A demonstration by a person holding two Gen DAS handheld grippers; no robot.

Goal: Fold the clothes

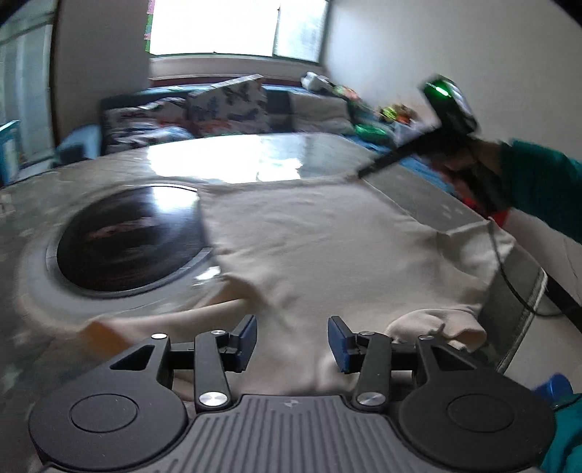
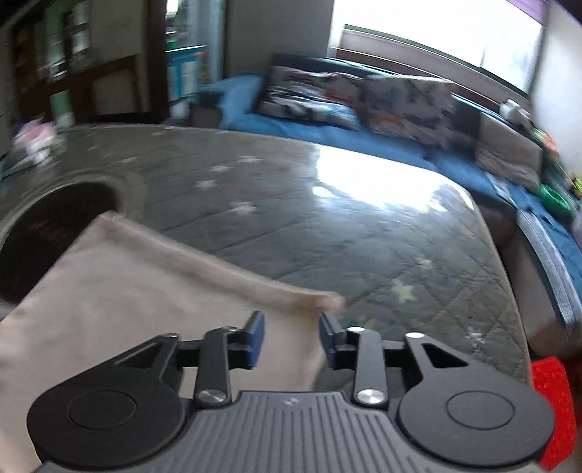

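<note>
Cream-coloured garment (image 1: pixel 320 236), probably a T-shirt, lies spread on a grey quilted table cover with pale stars (image 2: pixel 327 225). One edge of it overlaps a dark round inset (image 1: pixel 127 236) in the tabletop. Near the table's front corner a part of it, perhaps a sleeve (image 1: pixel 436 324), lies bunched.

Left gripper (image 1: pixel 293 344) hangs low over the near edge of the cloth, jaws apart, nothing between them.

Right gripper (image 2: pixel 291 340) hovers at the far corner of the cloth (image 2: pixel 327 300), jaws apart. The corner lies just ahead of the fingertips, and the pads do not seem to press on it.

By its look, the fabric is light, soft and limp. It would sag and crease rather than hold a shape, so corners and hems seem the best places to pinch.

No containers appear on the table. Beyond it stand a blue couch (image 2: pixel 291 127) with patterned cushions and a bright window (image 1: pixel 218 25).
</note>
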